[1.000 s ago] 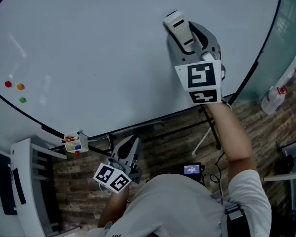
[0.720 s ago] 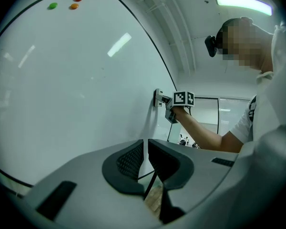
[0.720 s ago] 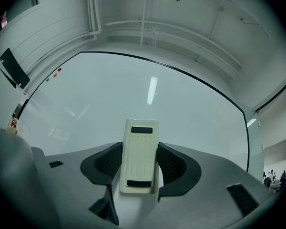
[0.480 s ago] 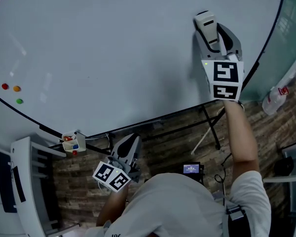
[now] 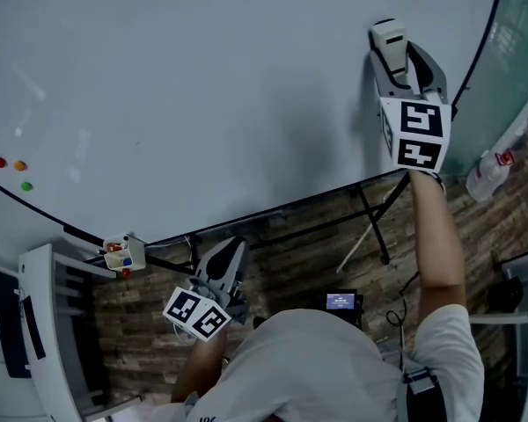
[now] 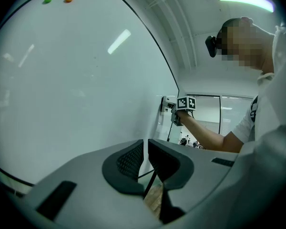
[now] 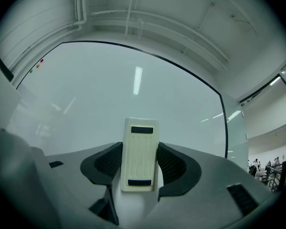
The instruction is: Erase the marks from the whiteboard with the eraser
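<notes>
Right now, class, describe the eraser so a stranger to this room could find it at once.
Start at the big whiteboard and go to its right edge, where the right gripper is raised. The eraser is the cream, ribbed rectangular block clamped between its jaws, unlike the three small round magnets at far left.

Glossy whiteboard (image 5: pixel 202 77), ribbed matt plastic eraser (image 7: pixel 139 154), wood-plank floor (image 5: pixel 308 271)

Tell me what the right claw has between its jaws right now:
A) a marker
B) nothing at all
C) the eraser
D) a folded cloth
C: in the right gripper view the right claw is closed on the cream, rectangular eraser, one jaw pad against each long side, with the whiteboard behind it.
</notes>
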Tool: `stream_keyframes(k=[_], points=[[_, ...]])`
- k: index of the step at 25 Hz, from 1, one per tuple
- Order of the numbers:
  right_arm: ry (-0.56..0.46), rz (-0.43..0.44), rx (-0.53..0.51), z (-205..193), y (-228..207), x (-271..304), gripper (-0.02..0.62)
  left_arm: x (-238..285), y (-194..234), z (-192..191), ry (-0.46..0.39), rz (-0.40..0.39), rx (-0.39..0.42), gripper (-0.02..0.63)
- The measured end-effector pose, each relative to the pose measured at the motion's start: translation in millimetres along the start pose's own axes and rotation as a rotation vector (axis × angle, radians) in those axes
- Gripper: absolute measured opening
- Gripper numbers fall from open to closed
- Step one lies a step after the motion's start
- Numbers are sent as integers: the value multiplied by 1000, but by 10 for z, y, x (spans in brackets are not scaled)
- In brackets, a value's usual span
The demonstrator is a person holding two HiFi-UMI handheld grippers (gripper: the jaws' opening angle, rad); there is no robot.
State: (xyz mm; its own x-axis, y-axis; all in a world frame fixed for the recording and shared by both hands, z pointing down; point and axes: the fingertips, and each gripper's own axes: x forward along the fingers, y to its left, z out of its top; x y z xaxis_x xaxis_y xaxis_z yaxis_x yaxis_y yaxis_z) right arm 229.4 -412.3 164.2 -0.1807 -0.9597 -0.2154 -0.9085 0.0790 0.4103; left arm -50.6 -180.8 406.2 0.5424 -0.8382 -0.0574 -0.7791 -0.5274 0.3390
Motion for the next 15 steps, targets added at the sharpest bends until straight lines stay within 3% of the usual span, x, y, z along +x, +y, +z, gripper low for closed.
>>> stream_keyframes(k=[8,15], points=[[-6,-27,4,-225,-641,-317,253,216,-356,-91,-29,29,15,35],[-41,-14,34,-280,-884,-580,253,270,-437,-125,-47,71,23,35]])
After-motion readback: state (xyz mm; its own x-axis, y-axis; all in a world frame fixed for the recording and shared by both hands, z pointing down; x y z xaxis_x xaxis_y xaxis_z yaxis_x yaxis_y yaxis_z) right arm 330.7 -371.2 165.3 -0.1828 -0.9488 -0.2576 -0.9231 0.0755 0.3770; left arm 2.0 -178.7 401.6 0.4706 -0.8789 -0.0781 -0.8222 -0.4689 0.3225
